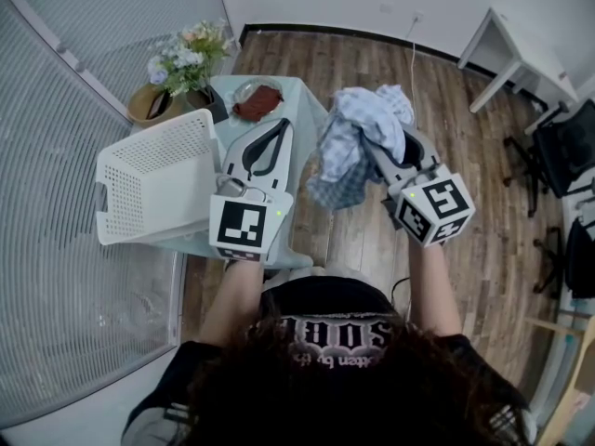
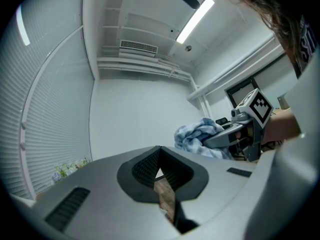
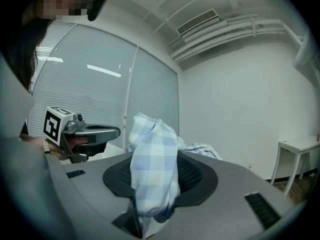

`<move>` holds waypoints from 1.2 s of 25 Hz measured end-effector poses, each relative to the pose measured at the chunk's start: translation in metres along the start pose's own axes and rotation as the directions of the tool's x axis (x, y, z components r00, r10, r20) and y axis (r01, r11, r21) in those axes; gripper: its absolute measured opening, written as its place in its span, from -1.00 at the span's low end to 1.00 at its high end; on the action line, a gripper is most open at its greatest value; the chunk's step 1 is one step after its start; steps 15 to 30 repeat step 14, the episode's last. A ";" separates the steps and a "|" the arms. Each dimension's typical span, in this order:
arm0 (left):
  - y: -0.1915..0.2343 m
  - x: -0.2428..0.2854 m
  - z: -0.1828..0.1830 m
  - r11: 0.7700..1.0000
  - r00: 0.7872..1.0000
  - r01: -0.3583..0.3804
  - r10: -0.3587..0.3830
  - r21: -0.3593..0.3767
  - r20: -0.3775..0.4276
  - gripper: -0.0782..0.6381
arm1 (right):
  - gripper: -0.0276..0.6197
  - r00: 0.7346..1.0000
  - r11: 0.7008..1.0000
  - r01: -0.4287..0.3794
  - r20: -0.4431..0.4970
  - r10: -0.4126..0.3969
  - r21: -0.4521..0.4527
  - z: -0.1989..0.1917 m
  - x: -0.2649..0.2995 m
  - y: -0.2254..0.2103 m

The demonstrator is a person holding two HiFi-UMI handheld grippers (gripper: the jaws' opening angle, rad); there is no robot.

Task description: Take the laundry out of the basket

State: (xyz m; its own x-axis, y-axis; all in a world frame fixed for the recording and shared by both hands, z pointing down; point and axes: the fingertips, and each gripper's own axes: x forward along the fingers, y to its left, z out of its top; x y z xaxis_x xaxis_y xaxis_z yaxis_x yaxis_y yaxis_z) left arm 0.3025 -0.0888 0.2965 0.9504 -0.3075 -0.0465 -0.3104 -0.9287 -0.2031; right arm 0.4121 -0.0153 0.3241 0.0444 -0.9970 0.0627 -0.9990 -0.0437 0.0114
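A blue-and-white checked shirt [image 1: 349, 147] hangs bunched over the wooden floor with my right gripper [image 1: 374, 149] shut on it. In the right gripper view the shirt [image 3: 152, 164] fills the gap between the jaws and drapes down over them. The white laundry basket [image 1: 149, 189] lies tipped on its side on the small table [image 1: 305, 110], to the left of both grippers. My left gripper [image 1: 281, 124] is held over the table beside the basket, its jaw tips together and nothing between them. From the left gripper view the shirt [image 2: 197, 136] shows off to the right.
On the table's far end stand a flower pot [image 1: 191, 63] and a glass bowl [image 1: 257, 100] with something brown in it. A straw hat [image 1: 153, 105] lies beside it. A white desk [image 1: 521, 54] and black chairs [image 1: 567, 147] stand at the right.
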 end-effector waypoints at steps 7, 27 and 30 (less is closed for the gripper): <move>0.001 0.001 -0.004 1.000 1.000 0.006 -0.006 -0.001 0.000 -0.79 | -0.41 1.000 1.000 0.014 -0.003 -0.014 0.000 -0.004 0.000 -0.002; 0.001 -0.001 -0.008 1.000 1.000 0.015 -0.015 -0.003 -0.009 -0.79 | -0.41 1.000 1.000 0.031 -0.002 -0.031 0.004 -0.005 0.000 -0.004; 0.001 -0.001 -0.008 1.000 1.000 0.015 -0.015 -0.003 -0.009 -0.79 | -0.41 1.000 1.000 0.031 -0.002 -0.031 0.004 -0.005 0.000 -0.004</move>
